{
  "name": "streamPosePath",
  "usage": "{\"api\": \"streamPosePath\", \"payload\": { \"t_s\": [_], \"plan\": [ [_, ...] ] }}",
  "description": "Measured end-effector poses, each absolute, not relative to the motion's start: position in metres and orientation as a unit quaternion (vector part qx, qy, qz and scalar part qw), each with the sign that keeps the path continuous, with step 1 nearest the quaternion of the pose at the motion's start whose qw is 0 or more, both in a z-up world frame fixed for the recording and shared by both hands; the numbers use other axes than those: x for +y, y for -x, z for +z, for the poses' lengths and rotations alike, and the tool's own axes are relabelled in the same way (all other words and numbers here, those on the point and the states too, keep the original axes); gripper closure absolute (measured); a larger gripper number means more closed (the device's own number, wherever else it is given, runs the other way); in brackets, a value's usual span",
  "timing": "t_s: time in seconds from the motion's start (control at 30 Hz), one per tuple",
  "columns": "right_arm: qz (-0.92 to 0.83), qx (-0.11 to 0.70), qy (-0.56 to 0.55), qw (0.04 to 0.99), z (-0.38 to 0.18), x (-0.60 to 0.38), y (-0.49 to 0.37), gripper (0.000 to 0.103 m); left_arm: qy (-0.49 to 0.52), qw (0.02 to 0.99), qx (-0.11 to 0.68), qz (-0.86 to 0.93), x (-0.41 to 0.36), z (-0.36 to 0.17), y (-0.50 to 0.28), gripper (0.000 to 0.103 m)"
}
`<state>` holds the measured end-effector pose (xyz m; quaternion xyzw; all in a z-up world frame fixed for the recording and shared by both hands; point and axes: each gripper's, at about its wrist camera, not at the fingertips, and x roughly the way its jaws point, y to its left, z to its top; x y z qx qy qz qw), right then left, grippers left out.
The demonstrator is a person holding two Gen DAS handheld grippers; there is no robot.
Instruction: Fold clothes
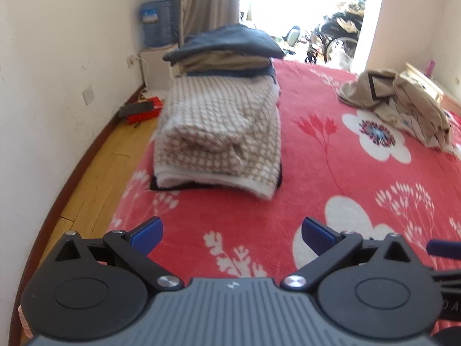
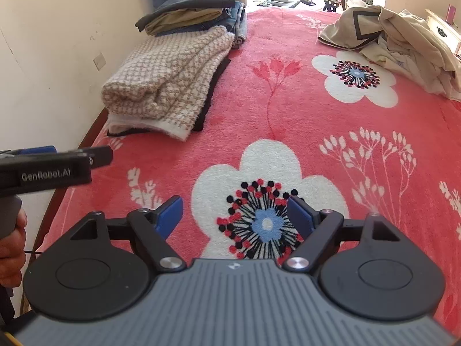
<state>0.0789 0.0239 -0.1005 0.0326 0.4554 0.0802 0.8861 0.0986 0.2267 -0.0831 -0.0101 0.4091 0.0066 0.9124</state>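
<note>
Fleecy, plush red blanket [image 2: 288,109] with white flower print, soft and matt. On it, at its wall-side edge, folded checked knit [image 2: 170,80], fuzzy and thick, cream and tan. Behind the knit, stacked folded garments [image 2: 190,8], smooth woven cloth, dark blue and khaki. At the blanket's far right corner, crumpled beige clothes [image 2: 397,37], thin, limp fabric. Beside the blanket's left edge, glossy yellow wood floor [image 1: 95,178]. Matt black plastic right gripper [image 2: 234,216] with blue ribbed pads [image 2: 170,216] and shiny metal pivot pins.
</note>
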Motion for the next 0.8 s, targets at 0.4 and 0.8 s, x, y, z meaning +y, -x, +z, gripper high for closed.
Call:
{"api": "streamPosePath", "payload": {
  "t_s": [0.4, 0.8],
  "plan": [
    [0.076, 0.452, -0.022, 0.888, -0.090, 0.041, -0.069, 0.020, 0.005, 0.921, 0.390, 0.006, 0.230, -0.072, -0.092, 0.000],
    [0.068, 0.458, -0.023, 0.886, -0.093, 0.041, -0.071, 0.019, -0.003, 0.914, 0.407, 0.007, 0.226, -0.078, -0.093, 0.000]
  ]
}}
